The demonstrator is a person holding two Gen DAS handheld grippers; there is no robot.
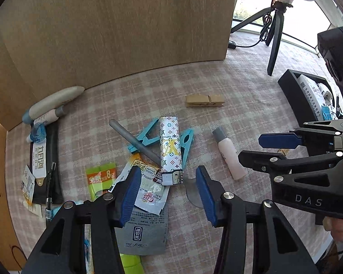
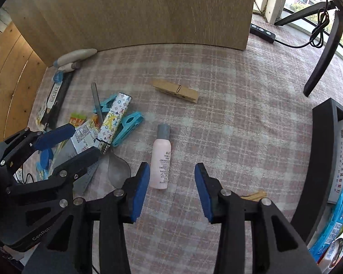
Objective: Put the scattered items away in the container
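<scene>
Two hand-held grippers over a desk point(image 2: 217, 73) covered in pink plaid cloth, both with blue pads spread apart and gripping nothing: left hand-held gripper point(image 1: 169, 194) above a heap of clutter, right hand-held gripper point(image 2: 172, 189) just beside and to its right. One pink bottle point(image 2: 161, 159) with a grey cap lying flat, its base end between the right pads without touching either. One patterned lighter point(image 1: 170, 150) in the heap, just ahead of the left pads, resting across two blue plastic clips point(image 1: 146, 137) and one grey stick point(image 1: 135, 141). One wooden clothespin point(image 1: 204, 101) alone farther back, well apart from both. Several sachets point(image 1: 148, 196) overlapping under the left pads, exact count hard to tell. One metal spoon point(image 2: 119, 171) partly hidden beneath the lighter. One black container point(image 2: 320, 159) at the right edge, cut off, with printed packets inside only partly visible. More tubes and packets along the far left, too small to identify.
</scene>
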